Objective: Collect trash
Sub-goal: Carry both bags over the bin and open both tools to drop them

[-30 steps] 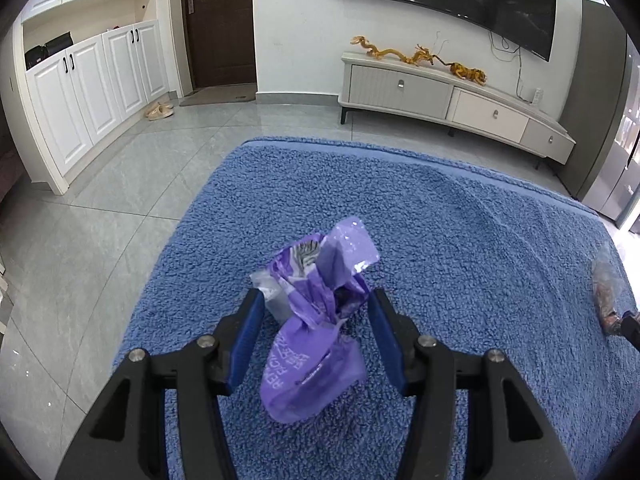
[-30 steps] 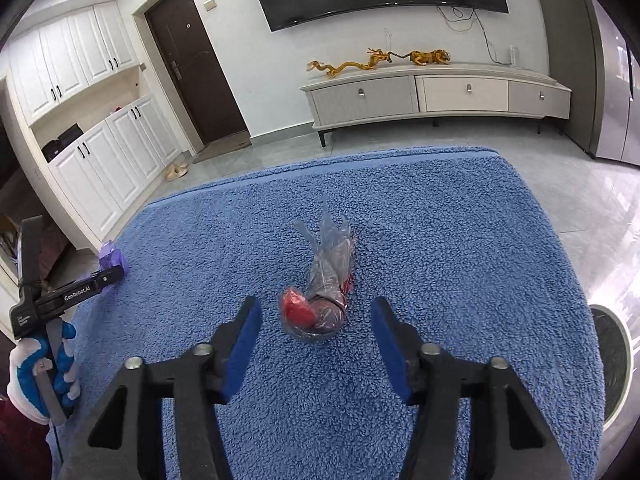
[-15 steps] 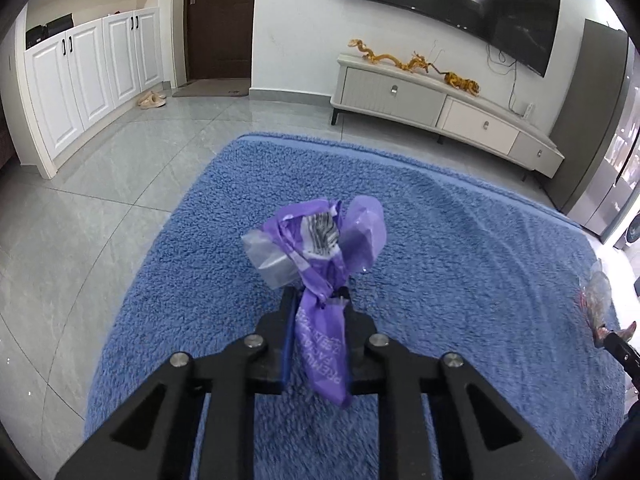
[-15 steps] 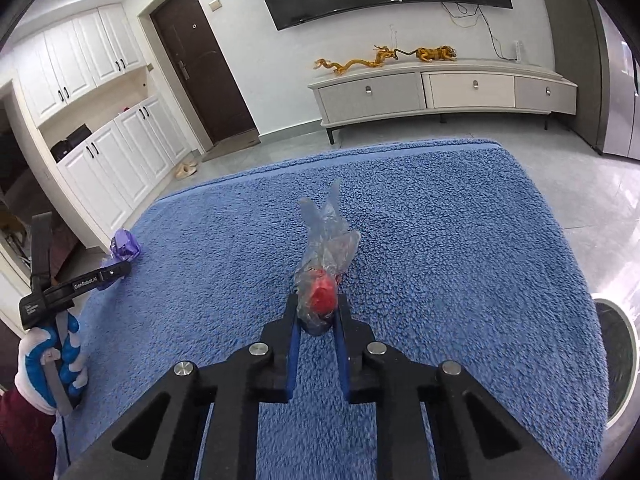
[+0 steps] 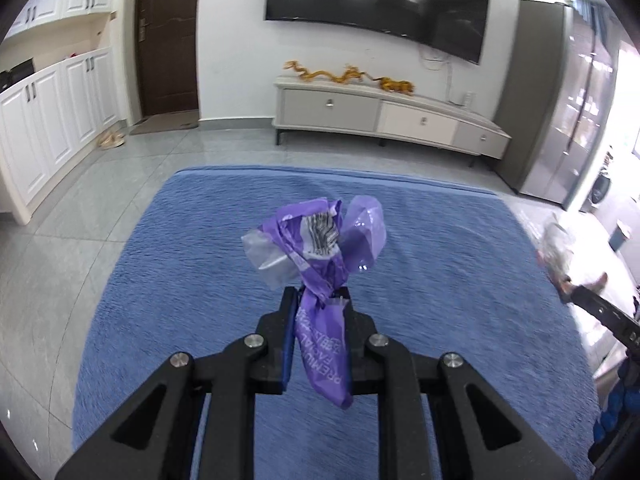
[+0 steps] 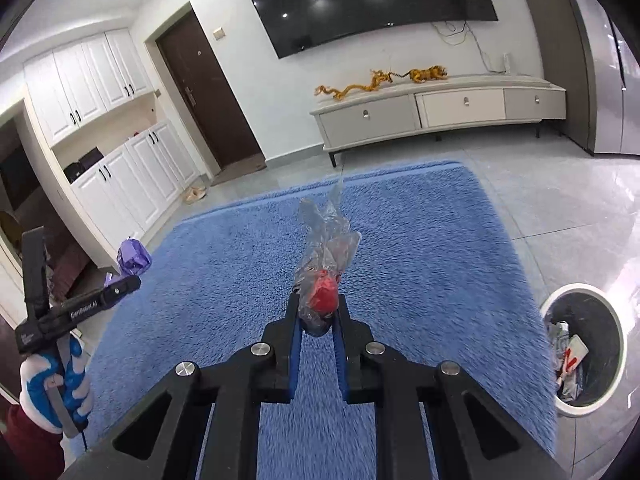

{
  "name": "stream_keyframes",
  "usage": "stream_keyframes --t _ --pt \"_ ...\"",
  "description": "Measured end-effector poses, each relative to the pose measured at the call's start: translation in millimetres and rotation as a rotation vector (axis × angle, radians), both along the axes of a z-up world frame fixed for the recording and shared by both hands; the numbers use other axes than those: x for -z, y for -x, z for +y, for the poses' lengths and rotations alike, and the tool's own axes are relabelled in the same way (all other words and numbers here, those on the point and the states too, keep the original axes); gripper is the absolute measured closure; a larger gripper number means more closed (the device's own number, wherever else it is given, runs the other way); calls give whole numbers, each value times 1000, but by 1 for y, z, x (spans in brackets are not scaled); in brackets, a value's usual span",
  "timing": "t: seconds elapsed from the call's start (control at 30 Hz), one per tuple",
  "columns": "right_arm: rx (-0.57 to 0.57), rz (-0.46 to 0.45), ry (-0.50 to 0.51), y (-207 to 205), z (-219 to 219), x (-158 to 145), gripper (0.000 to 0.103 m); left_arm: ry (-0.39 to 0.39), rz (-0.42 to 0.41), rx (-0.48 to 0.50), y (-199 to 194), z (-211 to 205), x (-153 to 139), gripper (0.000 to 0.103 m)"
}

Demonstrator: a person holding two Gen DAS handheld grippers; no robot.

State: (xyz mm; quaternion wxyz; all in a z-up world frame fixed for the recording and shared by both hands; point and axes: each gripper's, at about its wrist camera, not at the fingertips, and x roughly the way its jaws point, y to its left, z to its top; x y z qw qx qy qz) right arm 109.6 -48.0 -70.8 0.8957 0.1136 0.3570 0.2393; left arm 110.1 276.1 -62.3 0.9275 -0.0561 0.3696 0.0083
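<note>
- The left hand-held gripper pinches a crumpled purple wrapper above the blue rug.
- The right hand-held gripper clamps a clear plastic bag, with the trash bin to its right.

Left hand-held gripper now clamping purple wrapper, right hand-held gripper clamping clear wrapper, both lifted off rug

Each black plastic two-finger gripper has angular triangular cut-outs, silver round screws and blue pads. The left black gripper carries white lettering; a blue-and-white glove and dark red sleeve show.
</note>
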Motion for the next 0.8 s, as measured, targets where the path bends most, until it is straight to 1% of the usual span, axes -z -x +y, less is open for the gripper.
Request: stream_keyframes --t 0.23,0.37,0.5,0.63,0.8 --pt "37 -53 -30 28 -26 -20 89 -14 -16 73 12 -50 -21 86" --pt "72 -67 -56 40 -49 -26 89 -17 -20 111 14 -77 -31 86" --pt "113 -69 -78 43 -69 -28 89 -49 -23 169 10 -116 -39 86" --pt "180 -47 -92 44 -99 -24 89 -66 -17 252 -2 -167 -44 86" --pt "294 29 -110 40 -146 -8 89 -80 13 364 -26 -244 -38 86"
